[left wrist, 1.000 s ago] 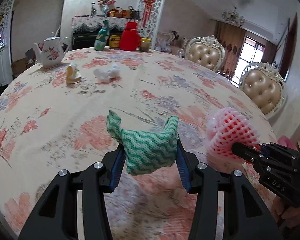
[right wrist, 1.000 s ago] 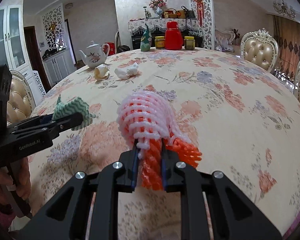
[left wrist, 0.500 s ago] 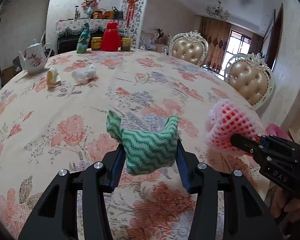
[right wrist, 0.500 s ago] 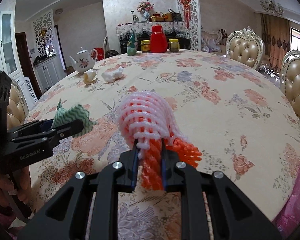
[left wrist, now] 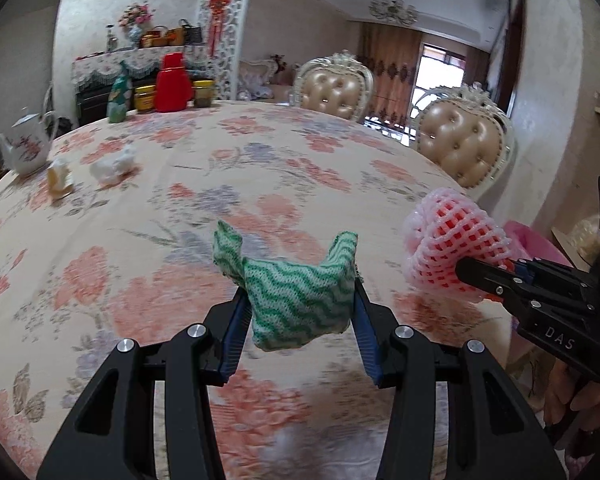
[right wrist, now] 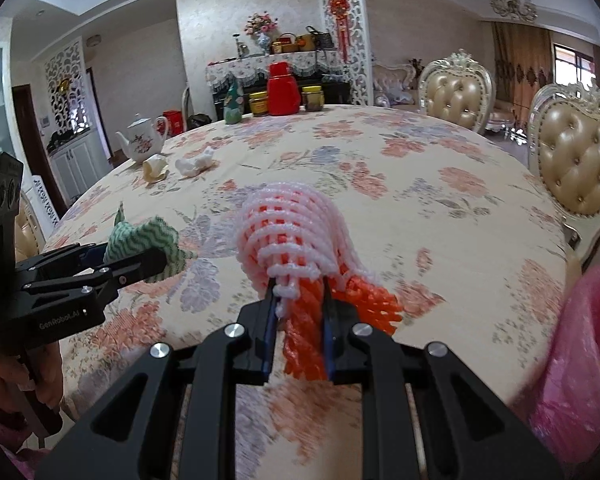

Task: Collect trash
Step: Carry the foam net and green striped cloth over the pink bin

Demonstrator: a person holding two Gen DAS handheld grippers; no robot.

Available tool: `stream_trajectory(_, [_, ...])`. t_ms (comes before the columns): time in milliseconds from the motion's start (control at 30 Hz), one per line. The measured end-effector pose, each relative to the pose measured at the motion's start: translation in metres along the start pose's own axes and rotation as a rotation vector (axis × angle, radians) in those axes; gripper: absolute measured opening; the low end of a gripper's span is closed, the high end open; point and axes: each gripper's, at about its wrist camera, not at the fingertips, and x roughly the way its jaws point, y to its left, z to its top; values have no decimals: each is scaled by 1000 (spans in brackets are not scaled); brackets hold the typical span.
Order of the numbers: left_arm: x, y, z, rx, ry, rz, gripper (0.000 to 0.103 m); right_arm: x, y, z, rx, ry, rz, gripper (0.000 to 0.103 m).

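- The teapot (left wrist: pixel 25 148) at the far left of the counter (left wrist: pixel 340 168) is cut by the picture's edge in the left wrist view; beside it lie a yellowish scrap (left wrist: pixel 59 176) and a crumpled white tissue (left wrist: pixel 113 166), both too blurred to make out further.
- At the counter's far edge stand a green bottle (right wrist: pixel 233 106), two jars (right wrist: pixel 259 103) and a red flask (right wrist: pixel 282 90); their labels are too small to read.
- The left gripper (left wrist: pixel 297 300) has its jaws clamped on a green-and-white wavy cloth (left wrist: pixel 295 300), held above the counter's near edge. Its body reads "GenRobot.AI" in the right wrist view.
- The right gripper (right wrist: pixel 297 308) has its jaws pressed together on a pink foam net (right wrist: pixel 287 236) over an orange one (right wrist: pixel 304 336), also off the counter. "DAS" shows on its side in the left wrist view.
- A pink plastic bag (right wrist: pixel 580 344) at the right is cut off by the frame; two padded chairs (right wrist: pixel 576 168) stand behind.
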Motion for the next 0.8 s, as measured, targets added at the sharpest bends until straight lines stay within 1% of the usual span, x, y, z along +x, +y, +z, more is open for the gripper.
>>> stream_trajectory(167, [8,-16,2,29,13,-48,45,-8,-15,-6,31,1,-33,18])
stream_trajectory(367, [20,-25,11,56,32,-86,45,-10,-28,1,57,-1,-76,18])
stream_trajectory(500, [29,-33,22,99,43,-131,45,-14,-33,6,74,2,-126,18])
stream_trajectory(667, [40,-54,38,187,53,-224,45,-31,-40,4,118,-13,-216,18])
stream_trajectory(800, [47,-77,46,285,77,-299,45,-42,-54,1,206,-18,-267,18])
